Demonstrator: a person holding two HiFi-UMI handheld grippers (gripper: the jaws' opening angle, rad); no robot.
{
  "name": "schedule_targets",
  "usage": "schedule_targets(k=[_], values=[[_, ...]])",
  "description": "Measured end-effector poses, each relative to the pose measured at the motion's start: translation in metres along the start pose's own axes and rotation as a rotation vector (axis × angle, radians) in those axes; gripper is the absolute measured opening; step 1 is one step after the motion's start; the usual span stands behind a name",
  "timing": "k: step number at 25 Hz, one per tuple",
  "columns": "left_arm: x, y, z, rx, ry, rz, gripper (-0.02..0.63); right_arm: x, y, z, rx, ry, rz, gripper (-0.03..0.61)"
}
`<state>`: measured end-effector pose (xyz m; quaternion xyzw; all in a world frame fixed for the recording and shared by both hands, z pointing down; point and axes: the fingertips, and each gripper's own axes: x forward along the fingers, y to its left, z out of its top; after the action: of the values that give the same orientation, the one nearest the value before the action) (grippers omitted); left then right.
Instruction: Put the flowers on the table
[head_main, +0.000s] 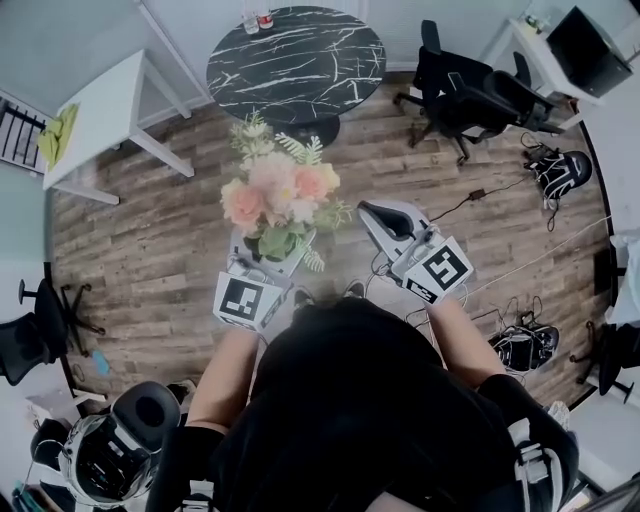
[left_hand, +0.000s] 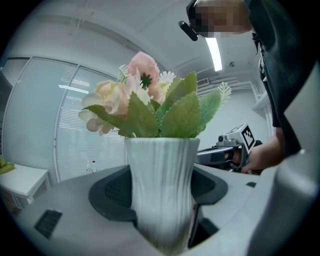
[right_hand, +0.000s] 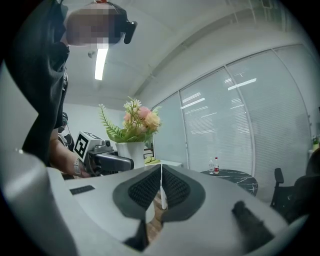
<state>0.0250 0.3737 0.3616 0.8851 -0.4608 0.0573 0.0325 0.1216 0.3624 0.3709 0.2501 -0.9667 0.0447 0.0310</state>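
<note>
Holding the flowers (head_main: 280, 195) in my left gripper (head_main: 268, 256): pink and peach blooms with green leaves, standing upright in a white ribbed vase (left_hand: 162, 185).

How do the jaws sit on it?

Spread wide, one dark pad on each side of the vase's lower body, both pressing against it. The vase fills the gap between them.

And where is that against the table?

Out in front of my chest, above the wood-plank floor (head_main: 140, 240). The round black marble table (head_main: 297, 55) lies ahead, well apart from the bouquet, with two small bottles (head_main: 257, 20) near its far edge.

Arm pose on that side?

My left forearm (head_main: 225, 378) is bare and reaches forward from the body. The gripper points ahead toward the table, its marker cube (head_main: 245, 300) facing up at the head camera.

The other arm?

My right forearm (head_main: 458, 338) reaches forward too. The right gripper (head_main: 372, 212) sits just beside the bouquet on its right, apart from it, with its nose angled forward and a little to the left.

Its jaws?

Pressed together, the pads meeting along a thin seam.

What is around you?

A white desk (head_main: 100, 110) off to the far left and black office chairs (head_main: 470, 95) to the far right, both on the same floor.
</note>
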Motion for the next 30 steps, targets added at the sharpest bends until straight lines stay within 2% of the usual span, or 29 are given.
schedule_targets(k=[17,24,30], values=[[0.035,-0.032,0.007,0.006,0.017,0.056,0.331,-0.027,-0.031,0.004,-0.007,-0.017,0.058,0.021],[0.051,-0.022,0.001,0.0,0.022,0.057,0.331,-0.017,-0.046,-0.001,0.008,-0.018,0.056,0.021],[0.065,0.004,-0.002,-0.002,0.006,0.053,0.331,0.007,-0.059,-0.001,-0.007,-0.01,0.057,0.02]])
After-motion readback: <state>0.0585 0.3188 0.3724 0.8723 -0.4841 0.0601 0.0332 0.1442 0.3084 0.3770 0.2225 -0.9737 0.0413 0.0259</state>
